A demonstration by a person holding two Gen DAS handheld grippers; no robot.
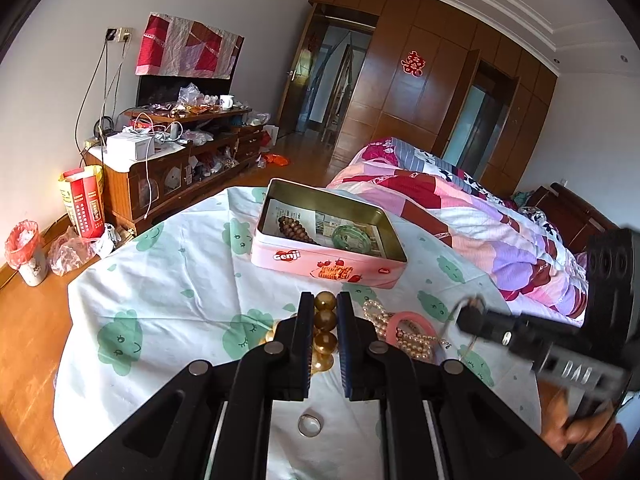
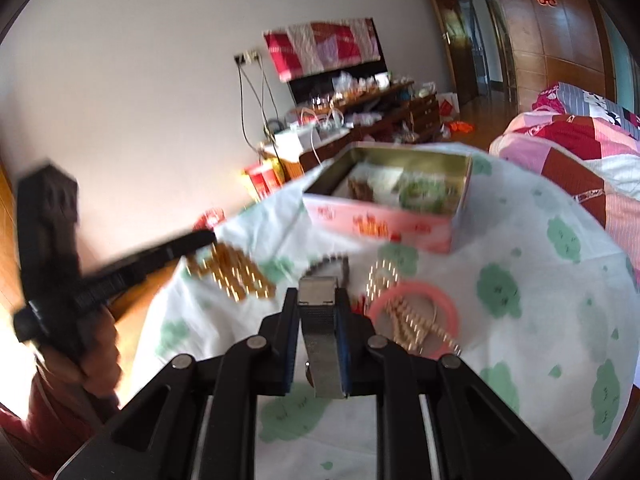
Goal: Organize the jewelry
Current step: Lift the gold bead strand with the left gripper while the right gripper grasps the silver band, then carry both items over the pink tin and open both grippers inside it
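A pink Genji tin (image 1: 320, 264) stands open on the table; it holds a brown bead bracelet (image 1: 294, 229) and a green bangle (image 1: 352, 237). My left gripper (image 1: 325, 304) is shut on an amber bead bracelet (image 1: 325, 322) just above the cloth. My right gripper (image 2: 318, 300) is shut on a silver metal watch band (image 2: 322, 336); it also shows blurred in the left wrist view (image 1: 466, 314). A pink bangle (image 2: 414, 318) and a pearl strand (image 1: 384, 320) lie on the cloth between the grippers and the tin. A silver ring (image 1: 309, 425) lies under my left gripper.
The round table has a white cloth with green prints (image 1: 160, 280). A bed with a patchwork quilt (image 1: 460, 204) is at the right. A cluttered wooden cabinet (image 1: 180, 160) stands against the far wall. The right view is motion-blurred.
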